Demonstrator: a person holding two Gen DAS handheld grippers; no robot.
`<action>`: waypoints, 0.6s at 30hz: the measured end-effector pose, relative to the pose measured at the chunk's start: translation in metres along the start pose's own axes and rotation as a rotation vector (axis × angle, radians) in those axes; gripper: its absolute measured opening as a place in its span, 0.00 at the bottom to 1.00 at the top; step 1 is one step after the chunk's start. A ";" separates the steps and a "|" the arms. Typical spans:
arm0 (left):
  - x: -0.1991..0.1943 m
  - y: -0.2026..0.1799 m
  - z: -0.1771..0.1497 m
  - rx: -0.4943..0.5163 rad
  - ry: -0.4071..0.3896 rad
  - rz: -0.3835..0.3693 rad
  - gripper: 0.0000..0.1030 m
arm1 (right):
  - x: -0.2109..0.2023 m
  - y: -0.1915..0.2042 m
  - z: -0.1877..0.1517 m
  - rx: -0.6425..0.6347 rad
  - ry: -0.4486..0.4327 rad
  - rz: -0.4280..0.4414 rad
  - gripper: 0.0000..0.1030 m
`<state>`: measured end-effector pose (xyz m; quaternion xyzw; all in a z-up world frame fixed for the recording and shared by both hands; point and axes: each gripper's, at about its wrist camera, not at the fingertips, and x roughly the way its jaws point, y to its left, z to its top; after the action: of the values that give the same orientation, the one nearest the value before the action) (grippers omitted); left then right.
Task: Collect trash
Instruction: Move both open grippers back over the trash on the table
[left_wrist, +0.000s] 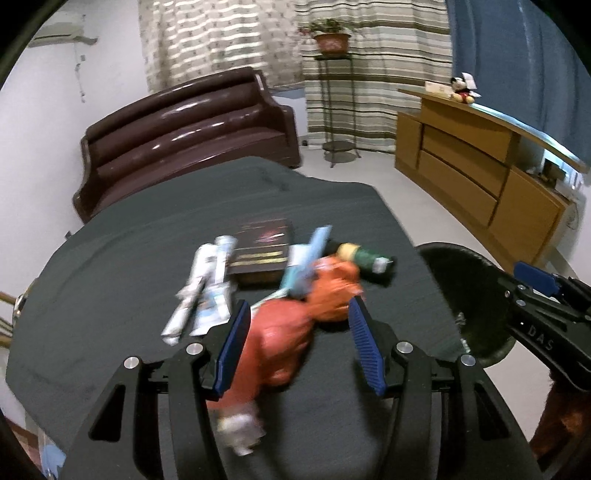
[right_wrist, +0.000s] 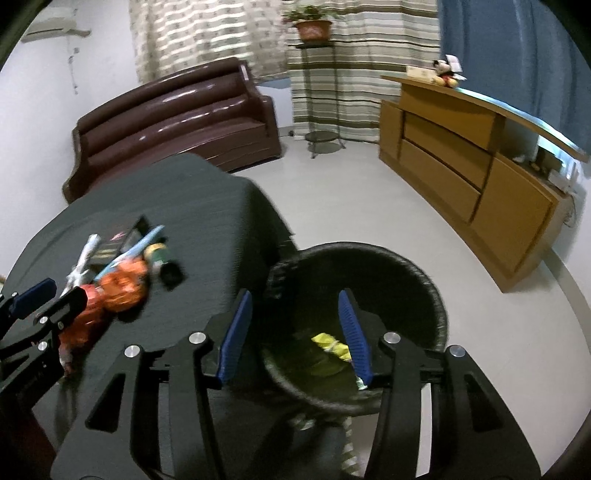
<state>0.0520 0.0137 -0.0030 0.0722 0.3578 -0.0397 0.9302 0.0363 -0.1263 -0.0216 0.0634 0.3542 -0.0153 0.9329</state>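
A dark cloth covers the counter (left_wrist: 129, 258), with a brown sofa (left_wrist: 192, 136) behind it. Near its right edge, trash lies heaped: an orange wrapper (left_wrist: 288, 332), white tubes (left_wrist: 207, 280), a green bottle (left_wrist: 365, 258). The left tool (left_wrist: 295, 325) spreads wide around the wrapper. The right tool (right_wrist: 293, 325) gapes wide, empty, above the black bin (right_wrist: 369, 266) beside the counter

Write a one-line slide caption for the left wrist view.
Open left claw straddles an orange wrapper among trash on a dark table; black bin waits alongside.
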 end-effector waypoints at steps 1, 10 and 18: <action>-0.003 0.009 -0.002 -0.011 -0.001 0.009 0.53 | -0.001 0.007 -0.001 -0.007 0.000 0.008 0.46; -0.012 0.078 -0.023 -0.077 -0.009 0.116 0.55 | -0.006 0.073 -0.003 -0.061 0.012 0.094 0.47; -0.008 0.140 -0.044 -0.149 0.015 0.208 0.55 | -0.008 0.130 -0.003 -0.110 0.015 0.158 0.48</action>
<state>0.0346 0.1591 -0.0145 0.0401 0.3572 0.0842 0.9294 0.0380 0.0031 -0.0043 0.0402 0.3552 0.0783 0.9306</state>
